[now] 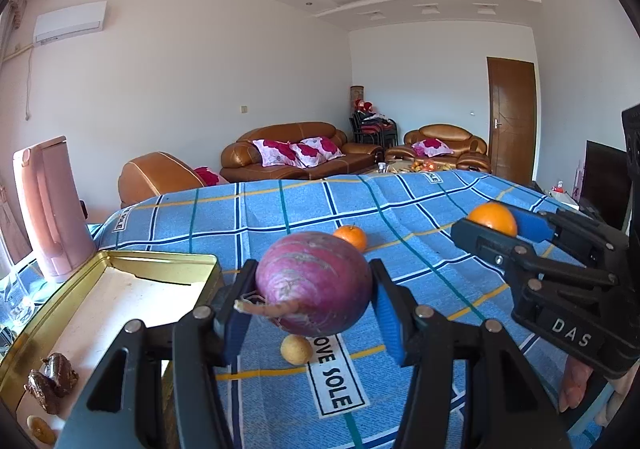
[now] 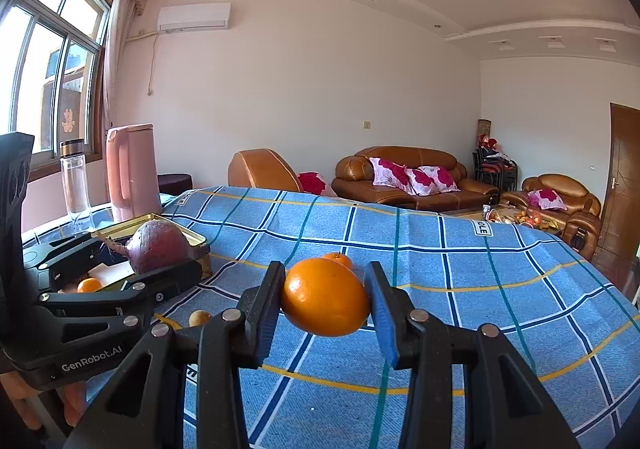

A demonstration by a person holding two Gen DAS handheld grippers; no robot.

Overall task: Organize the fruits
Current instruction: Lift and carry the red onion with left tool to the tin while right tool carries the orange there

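My left gripper (image 1: 314, 289) is shut on a purple onion (image 1: 314, 283) and holds it above the blue checked cloth, just right of the gold tin tray (image 1: 160, 261). My right gripper (image 2: 326, 299) is shut on a large orange (image 2: 325, 296), also held above the cloth. In the left wrist view the right gripper (image 1: 494, 227) with its orange (image 1: 493, 217) shows at the right. In the right wrist view the left gripper (image 2: 156, 261) with the onion (image 2: 158, 251) shows at the left. A small tangerine (image 1: 351, 236) and a small yellow fruit (image 1: 296, 349) lie on the cloth.
The tray holds dark dried fruits (image 1: 50, 379) and a small orange fruit (image 2: 89, 285). A pink kettle (image 1: 50, 205) and a clear bottle (image 2: 75, 181) stand behind the tray by the window. The table's far edge drops toward brown sofas (image 1: 296, 151).
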